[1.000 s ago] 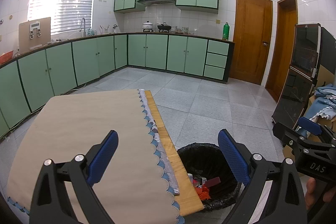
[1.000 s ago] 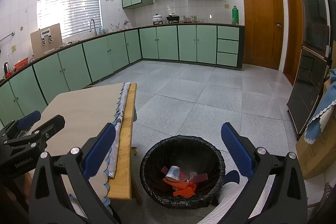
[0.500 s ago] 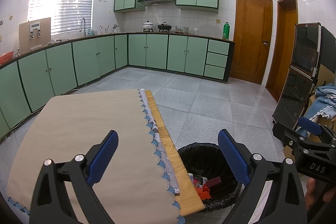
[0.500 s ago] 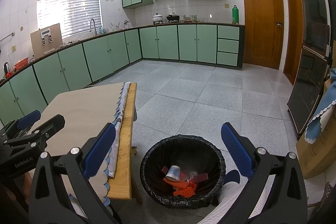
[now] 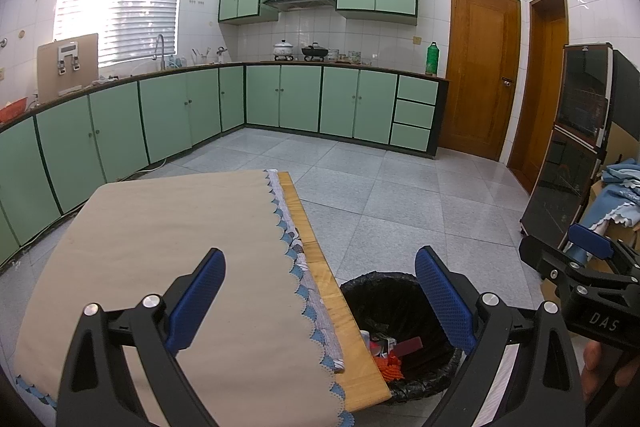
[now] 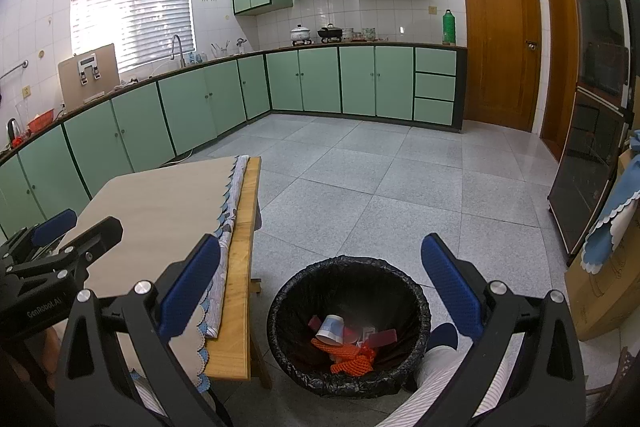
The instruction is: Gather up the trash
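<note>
right hand-held gripper (image 6: 320, 287) and left hand-held gripper (image 5: 316, 295): jaws wide, both empty. trash sits in one black-lined bin (image 6: 416, 307) on the floor beside the counter (image 6: 236, 267): one paper cup (image 6: 331, 327), light and crushable, best pinched at the rim; one orange mesh net (image 6: 352, 357), soft, grabbable anywhere; some red scraps, count unclear.

green bottle (image 5: 431, 57) on counter (image 5: 344, 65) beside door (image 5: 482, 75).
</note>
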Action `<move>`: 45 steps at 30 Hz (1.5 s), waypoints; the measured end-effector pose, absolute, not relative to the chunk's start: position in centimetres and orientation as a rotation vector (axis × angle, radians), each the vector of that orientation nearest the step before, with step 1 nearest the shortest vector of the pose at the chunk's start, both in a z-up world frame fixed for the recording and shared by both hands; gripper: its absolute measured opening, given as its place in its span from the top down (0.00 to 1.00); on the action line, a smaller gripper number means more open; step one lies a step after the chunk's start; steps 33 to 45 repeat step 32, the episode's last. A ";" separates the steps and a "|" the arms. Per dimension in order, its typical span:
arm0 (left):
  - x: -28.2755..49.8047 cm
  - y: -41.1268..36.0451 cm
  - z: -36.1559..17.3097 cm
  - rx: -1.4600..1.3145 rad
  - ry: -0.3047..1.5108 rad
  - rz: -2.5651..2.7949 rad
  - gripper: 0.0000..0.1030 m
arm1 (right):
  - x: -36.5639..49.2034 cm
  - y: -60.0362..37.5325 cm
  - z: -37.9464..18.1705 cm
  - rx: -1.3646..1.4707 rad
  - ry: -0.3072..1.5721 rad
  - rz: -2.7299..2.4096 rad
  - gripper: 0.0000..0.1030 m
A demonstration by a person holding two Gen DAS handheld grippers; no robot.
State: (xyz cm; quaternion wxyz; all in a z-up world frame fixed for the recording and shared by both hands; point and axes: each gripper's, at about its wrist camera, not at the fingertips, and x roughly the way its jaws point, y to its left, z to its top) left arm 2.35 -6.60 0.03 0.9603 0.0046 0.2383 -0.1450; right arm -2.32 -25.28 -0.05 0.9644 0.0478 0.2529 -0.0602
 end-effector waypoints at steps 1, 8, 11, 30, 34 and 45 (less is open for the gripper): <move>2.4 -6.6 0.0 0.009 0.483 -0.294 0.09 | -2.3 -25.3 0.0 0.097 0.512 -0.122 0.05; 2.4 -6.6 0.0 0.011 0.483 -0.295 0.09 | -2.3 -25.3 0.0 0.097 0.511 -0.121 0.05; 2.4 -6.6 0.0 0.011 0.484 -0.293 0.09 | -2.3 -25.3 -0.1 0.097 0.514 -0.121 0.05; 2.3 -7.0 -0.2 0.014 0.486 -0.281 0.09 | -2.2 -25.4 -0.4 0.098 0.516 -0.119 0.05; 2.4 -7.2 -0.1 0.013 0.486 -0.280 0.09 | -2.3 -25.4 -0.4 0.099 0.515 -0.119 0.05; 2.4 -7.2 -0.1 0.013 0.486 -0.280 0.09 | -2.3 -25.4 -0.4 0.099 0.515 -0.119 0.05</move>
